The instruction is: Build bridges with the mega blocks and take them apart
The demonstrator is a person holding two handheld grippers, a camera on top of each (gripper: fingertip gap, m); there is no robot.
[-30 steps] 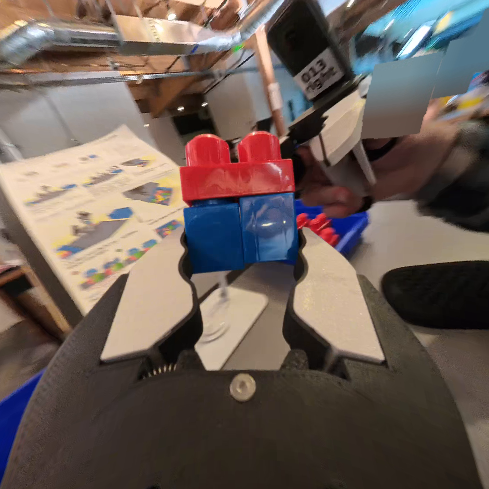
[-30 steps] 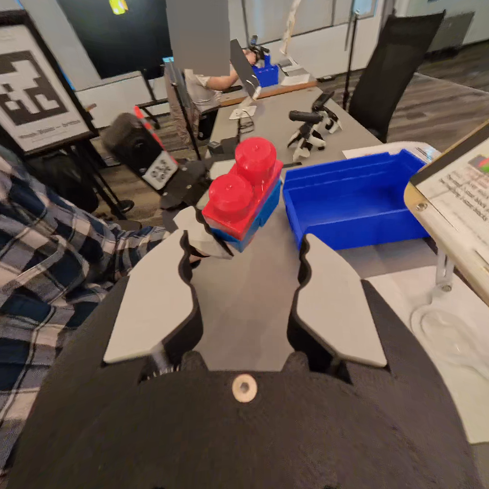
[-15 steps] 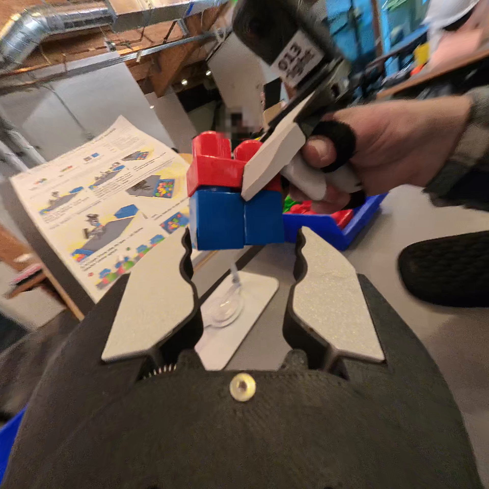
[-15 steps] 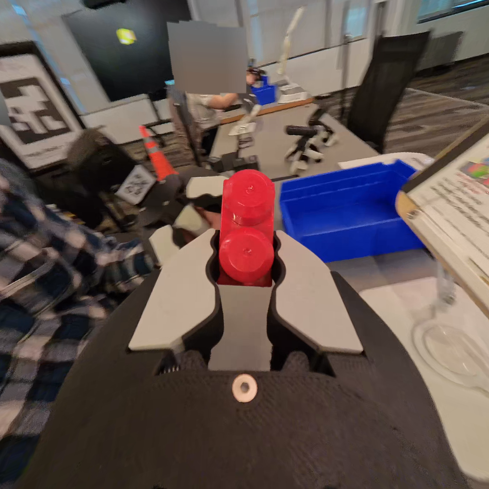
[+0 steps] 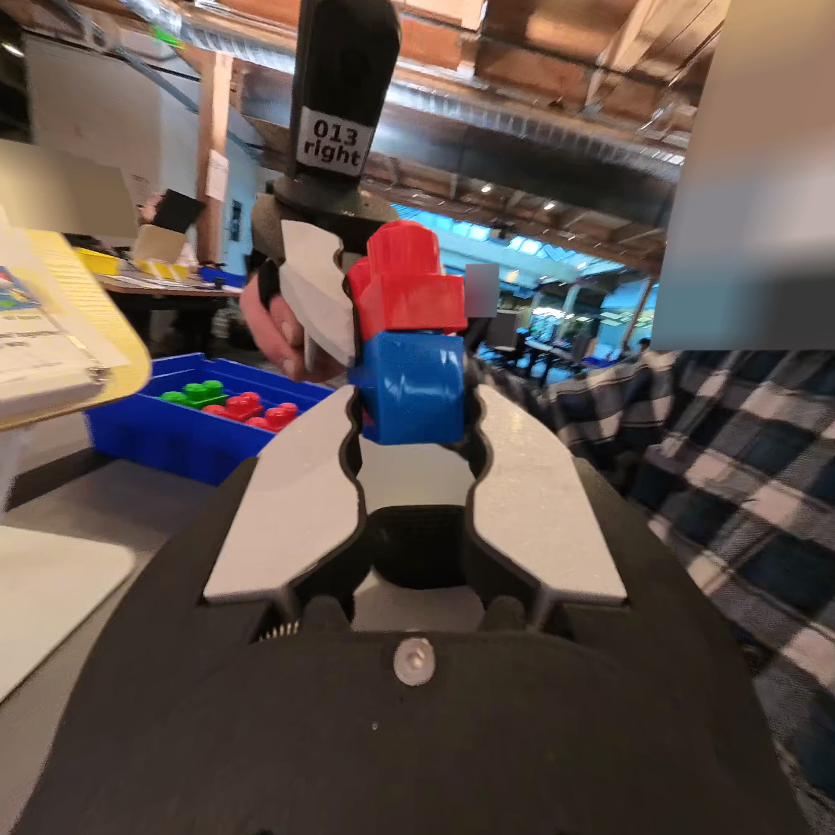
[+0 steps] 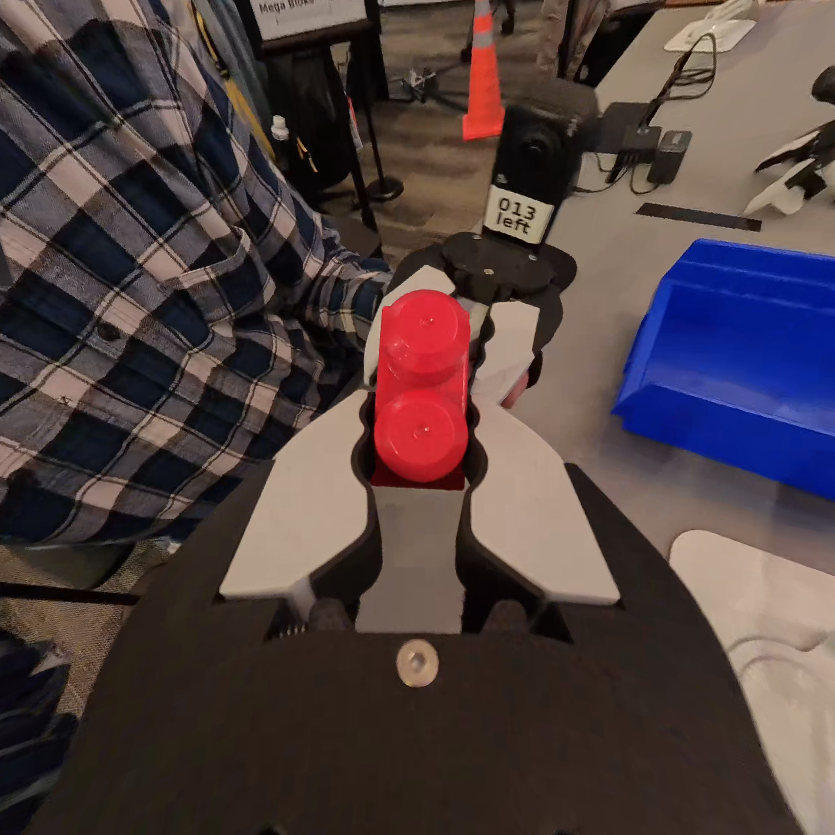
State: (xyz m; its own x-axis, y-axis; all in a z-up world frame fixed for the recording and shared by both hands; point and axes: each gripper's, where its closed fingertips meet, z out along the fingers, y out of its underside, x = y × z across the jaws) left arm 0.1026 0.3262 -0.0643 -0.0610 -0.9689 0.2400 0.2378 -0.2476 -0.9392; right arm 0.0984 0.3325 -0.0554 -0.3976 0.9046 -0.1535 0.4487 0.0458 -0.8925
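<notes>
Centrally, left gripper (image 5: 413, 406) clamped on blue block (image 5: 413, 388), right gripper (image 6: 418, 433) clamped on red block (image 6: 420, 384) stacked above it, both mid-frame. Further lower left, blue bin (image 5: 180, 433) holding green and red blocks (image 5: 235, 402).

The left wrist view looks forward and slightly upward along its own fingers (image 5: 307, 474), close on the red block (image 5: 406, 289) stacked on the blue block (image 5: 413, 388); the right wrist view looks steeply down onto the same red block (image 6: 422, 384) over the desk (image 6: 601, 361); each view shows the other gripper just behind the stack.
</notes>
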